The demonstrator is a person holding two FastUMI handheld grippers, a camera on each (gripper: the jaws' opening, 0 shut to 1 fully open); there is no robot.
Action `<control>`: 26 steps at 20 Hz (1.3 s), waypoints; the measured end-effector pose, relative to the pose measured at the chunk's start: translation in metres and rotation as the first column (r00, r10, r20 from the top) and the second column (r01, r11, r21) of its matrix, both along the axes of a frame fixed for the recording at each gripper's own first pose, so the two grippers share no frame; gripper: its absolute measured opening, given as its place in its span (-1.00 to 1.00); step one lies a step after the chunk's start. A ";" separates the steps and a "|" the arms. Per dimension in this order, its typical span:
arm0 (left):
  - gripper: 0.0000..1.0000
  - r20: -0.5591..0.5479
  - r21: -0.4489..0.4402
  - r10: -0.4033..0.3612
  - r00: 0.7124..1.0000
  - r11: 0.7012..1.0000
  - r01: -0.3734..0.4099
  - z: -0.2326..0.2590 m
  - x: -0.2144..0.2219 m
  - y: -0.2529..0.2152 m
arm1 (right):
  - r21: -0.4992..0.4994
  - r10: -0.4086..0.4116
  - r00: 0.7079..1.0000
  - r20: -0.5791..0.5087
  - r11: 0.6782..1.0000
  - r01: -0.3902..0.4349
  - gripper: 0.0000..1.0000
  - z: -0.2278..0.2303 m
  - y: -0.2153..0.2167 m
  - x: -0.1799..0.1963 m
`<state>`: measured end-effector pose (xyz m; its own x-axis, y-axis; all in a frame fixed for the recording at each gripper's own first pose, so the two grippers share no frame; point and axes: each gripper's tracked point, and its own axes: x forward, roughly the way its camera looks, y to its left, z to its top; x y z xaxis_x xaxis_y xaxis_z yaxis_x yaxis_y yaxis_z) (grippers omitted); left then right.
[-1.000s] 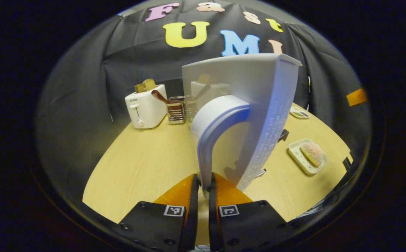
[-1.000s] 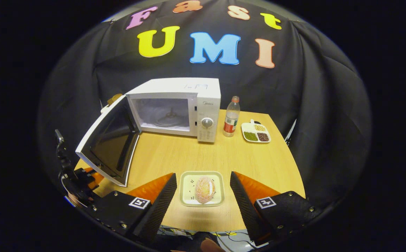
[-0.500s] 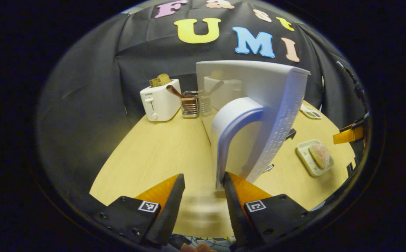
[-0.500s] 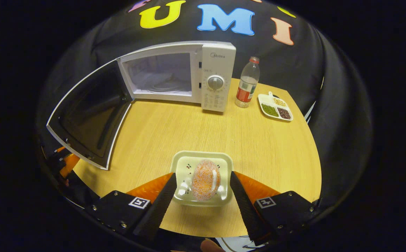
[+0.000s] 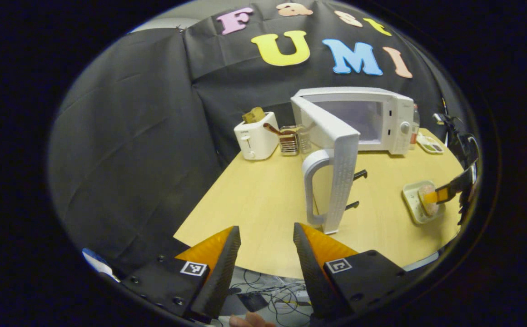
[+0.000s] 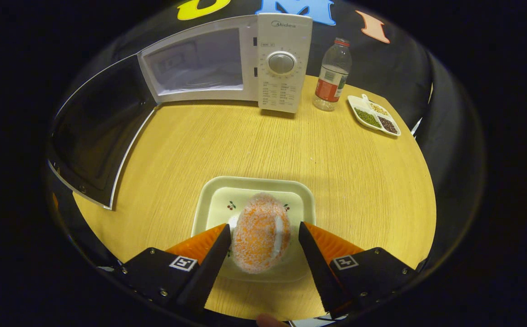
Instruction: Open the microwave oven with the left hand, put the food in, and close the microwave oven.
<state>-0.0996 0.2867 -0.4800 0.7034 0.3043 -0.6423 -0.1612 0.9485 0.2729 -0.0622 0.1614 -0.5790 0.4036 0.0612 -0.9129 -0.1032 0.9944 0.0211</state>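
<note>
The white microwave (image 5: 381,119) stands at the back of the table with its door (image 5: 336,159) swung wide open and its cavity (image 6: 200,61) showing. My left gripper (image 5: 263,252) is open and hangs off the table's near edge, well back from the door handle (image 5: 310,190). An orange sugared bun (image 6: 260,232) lies on a pale square plate (image 6: 220,200) near the front of the table. My right gripper (image 6: 263,243) is open and low over the plate, one finger on each side of the bun. In the left gripper view, the right gripper's orange finger (image 5: 439,195) sits at the bun.
A white toaster (image 5: 255,136) with bread and a wire utensil rack (image 5: 289,140) stand left of the microwave. A plastic bottle (image 6: 331,75) and a divided dish of beans (image 6: 373,116) sit to its right. Bare wooden tabletop (image 6: 254,141) lies between plate and oven.
My left gripper let go of the door handle, opened and pulled back past the table edge. My right gripper came down and forward until its fingers straddle the bun.
</note>
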 end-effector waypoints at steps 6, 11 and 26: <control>0.55 0.112 -0.006 0.098 0.989 0.995 -0.098 0.058 -0.035 -0.014 | -0.011 0.023 0.999 -0.038 1.000 -0.024 0.68 -0.017 0.001 0.000; 0.69 0.258 0.069 0.069 0.964 0.994 -0.089 0.129 -0.060 -0.001 | -0.037 -0.004 0.999 -0.033 0.999 0.003 0.48 -0.013 0.002 -0.003; 0.79 0.439 -0.023 -0.027 0.898 0.999 0.042 0.216 -0.057 0.002 | 0.192 -0.147 0.984 0.101 0.973 0.126 0.48 0.064 0.064 0.020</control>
<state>-0.1565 0.2886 -0.2645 0.9257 0.2596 -0.2752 -0.2246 0.9624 0.1525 -0.0424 0.2255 -0.5154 0.5203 0.1607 -0.8387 0.0209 0.9794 0.2007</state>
